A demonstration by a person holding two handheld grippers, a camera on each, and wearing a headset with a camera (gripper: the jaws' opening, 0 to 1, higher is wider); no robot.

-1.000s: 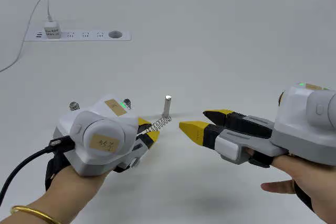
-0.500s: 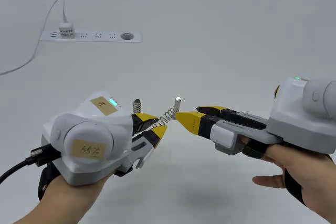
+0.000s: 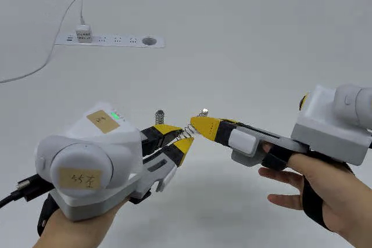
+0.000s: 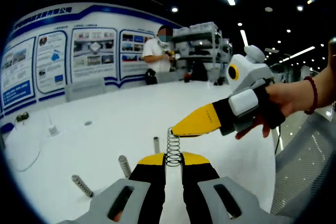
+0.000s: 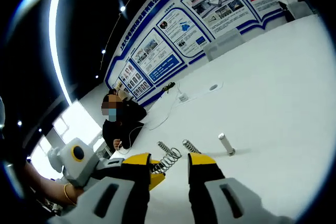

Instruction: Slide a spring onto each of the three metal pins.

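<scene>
My left gripper (image 3: 180, 136) is shut on the lower end of a loose spring (image 3: 189, 131), which sticks up and forward from its yellow tips (image 4: 173, 159). My right gripper (image 3: 197, 125) comes in from the right, and its yellow tips meet the spring's free end (image 4: 173, 132). In the right gripper view the jaws stand apart around that spring (image 5: 167, 160). Beyond them a bare metal pin (image 3: 203, 112) stands upright on the white table. Left of it is a pin wearing a spring (image 3: 160, 115), and another sprung pin (image 4: 83, 185) stands further left.
A white power strip (image 3: 116, 40) with a plugged charger and cable lies at the far left of the white table (image 3: 250, 50). People stand by wall posters beyond the table (image 4: 157, 51).
Both grippers have come together. The right gripper moved left to the free end of the spring held by the left, and its jaws have narrowed. The camera shifted too.
</scene>
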